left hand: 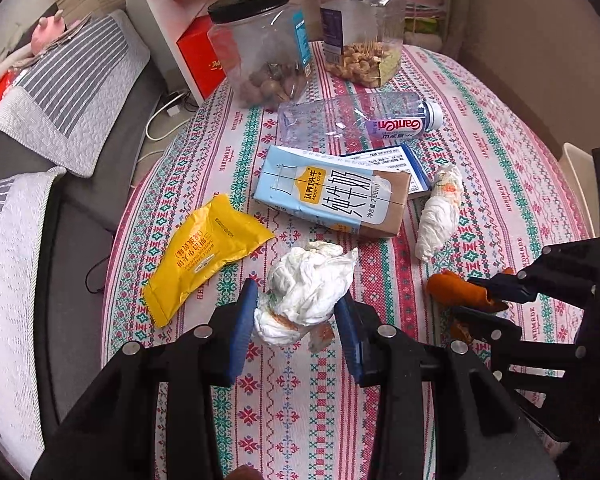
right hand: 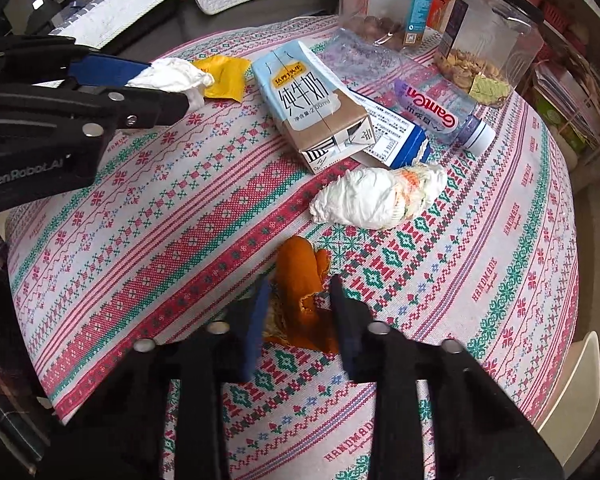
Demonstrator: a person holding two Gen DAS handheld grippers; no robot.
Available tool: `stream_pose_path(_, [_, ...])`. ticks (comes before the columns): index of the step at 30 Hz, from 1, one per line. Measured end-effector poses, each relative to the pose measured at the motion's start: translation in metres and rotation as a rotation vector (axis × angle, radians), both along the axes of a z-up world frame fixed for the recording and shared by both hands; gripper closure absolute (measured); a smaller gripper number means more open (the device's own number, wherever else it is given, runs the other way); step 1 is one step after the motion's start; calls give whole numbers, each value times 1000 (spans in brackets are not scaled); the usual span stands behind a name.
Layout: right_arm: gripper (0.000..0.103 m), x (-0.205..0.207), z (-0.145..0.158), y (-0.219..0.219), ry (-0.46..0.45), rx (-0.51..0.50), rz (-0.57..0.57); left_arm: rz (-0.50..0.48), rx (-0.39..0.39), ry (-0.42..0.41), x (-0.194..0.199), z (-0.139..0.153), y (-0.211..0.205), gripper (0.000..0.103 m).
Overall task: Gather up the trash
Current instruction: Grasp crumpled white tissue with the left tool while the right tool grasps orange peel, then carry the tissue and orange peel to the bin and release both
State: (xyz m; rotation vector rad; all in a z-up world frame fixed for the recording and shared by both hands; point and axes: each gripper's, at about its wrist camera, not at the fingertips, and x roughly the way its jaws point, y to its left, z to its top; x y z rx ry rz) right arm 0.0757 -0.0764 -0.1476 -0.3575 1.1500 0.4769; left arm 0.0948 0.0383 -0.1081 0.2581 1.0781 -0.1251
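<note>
So we're at the pick-up step, both claws working at once. Our left gripper (left hand: 296, 330) has its blue pads on either side of the crumpled tissue (left hand: 308, 292), jaws partway closed and pressing it; in the right wrist view the wad seems lifted off the tablecloth (right hand: 180, 240), tho we can't be sure. Right gripper (right hand: 300, 320) straddles the orange peel (right hand: 300, 292) w/ jaws narrowed around it, peel between the pads; whether it's truly pinched we can't tell.

Still lying on the cloth: yellow wrapper (left hand: 204, 256), milk carton (left hand: 332, 196), second tissue wad (left hand: 440, 216), empty water bottle (left hand: 360, 120), blue-edged box (right hand: 396, 136) under the carton.

Next, we reckon: firm up both grips, lift, carry to a bin. No bin in view, so we'd need to find it first.
</note>
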Motion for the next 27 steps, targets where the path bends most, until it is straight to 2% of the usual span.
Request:
stream_pose_path(6, [89,1,10,-4,-33,21,-36,10,-16,-11,3,1,-3,64])
stream_pose_path(14, [89,6,53,-31,-155,108,-157,30,-51,-101,1,26,-11,64])
stream_pose_path(20, [89,4,68,-49,-225,111,-218,37,-60,-162,-4,40,-24,64])
stream_pose_path(27, [89,4,77,-69,-263,111,-262,36,-74,-188,-8,47,-42,64])
